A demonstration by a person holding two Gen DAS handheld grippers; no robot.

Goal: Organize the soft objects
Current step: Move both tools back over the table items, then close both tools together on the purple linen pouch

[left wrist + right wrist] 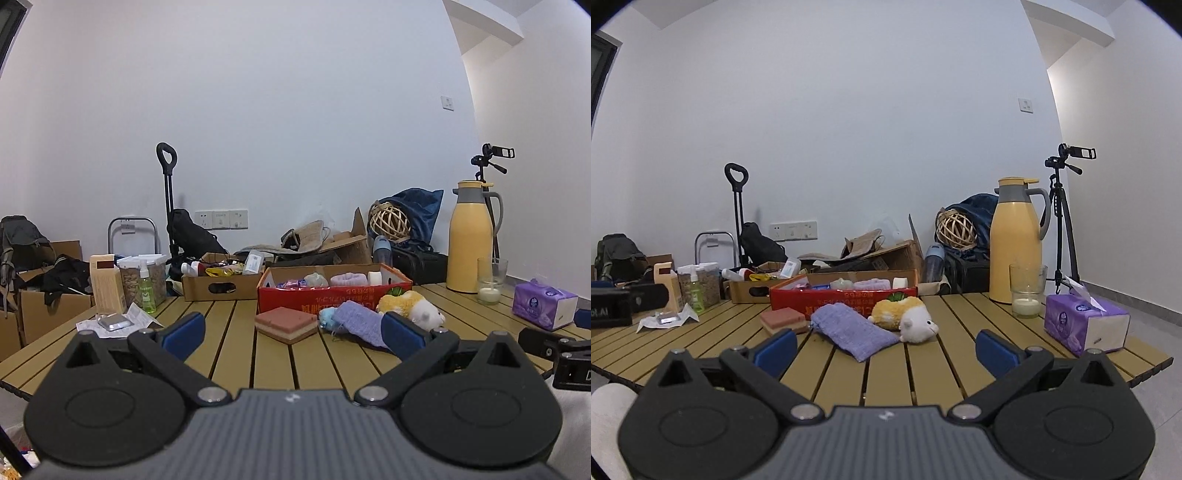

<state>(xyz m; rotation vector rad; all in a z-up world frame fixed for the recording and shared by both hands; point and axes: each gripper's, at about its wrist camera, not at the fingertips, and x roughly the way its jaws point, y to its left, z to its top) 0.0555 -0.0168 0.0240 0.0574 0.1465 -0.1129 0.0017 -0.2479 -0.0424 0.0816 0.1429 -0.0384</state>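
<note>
A slatted wooden table (923,369) fills the lower half of both wrist views, with a red cardboard box (842,297) standing open at centre frame, some pale rolled cloths and small soft items already inside it. In front of the box, loose on the slats, lie the pieces yet to be sorted: a lavender knitted cloth (855,332), its long axis running from upper left to lower right in the right wrist view; a yellow-and-white plush toy (905,315) touching the cloth's right side; a pink layered sponge (783,319) just left of it; and a small blue plush (327,317), seen only from the left wrist, tucked at the cloth's upper-left end. The right gripper (886,350) has its jaws spread wide with nothing between them, and the cloth's near corner sits almost dead ahead, centre frame. The left gripper (291,330) is likewise wide and empty, with the sponge straight ahead between its pads and the cloth off to the right. By these views the right hand looks better lined up for the cloth, the left for the sponge.
</note>
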